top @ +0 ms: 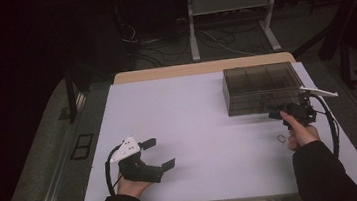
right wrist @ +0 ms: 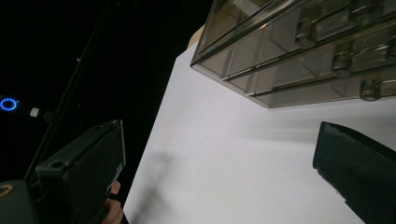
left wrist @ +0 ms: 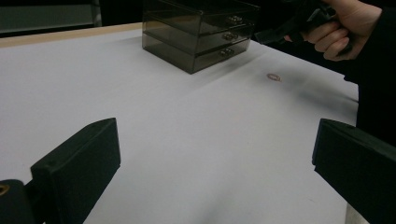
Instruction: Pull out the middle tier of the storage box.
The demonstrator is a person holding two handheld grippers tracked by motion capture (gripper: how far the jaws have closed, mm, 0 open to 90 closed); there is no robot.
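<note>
— Smoked plastic, three drawers with small knobs: the drawer box [top: 261,87] sits directly ahead of the right gripper [top: 288,111], its front face turned toward that tool. Is anything in the jaws?

— Nothing. In the right gripper view both jaws stand wide apart with bare white table [top: 194,129] between them, and the drawer fronts fill the space just beyond the tips.

— And the little ring [top: 280,138]?

— Flat on the table, behind the right gripper's tips and just beside the hand that holds it, on the inner side. From the left gripper [top: 157,154] it lies far ahead, off to the right.

— The left one, then?

— Also spread open, empty, low over the table, well apart from both ring and box.

— So the right hand is nearer either thing.

— By far, I'd judge — the knobs lie straight along its jaws' line.
</note>
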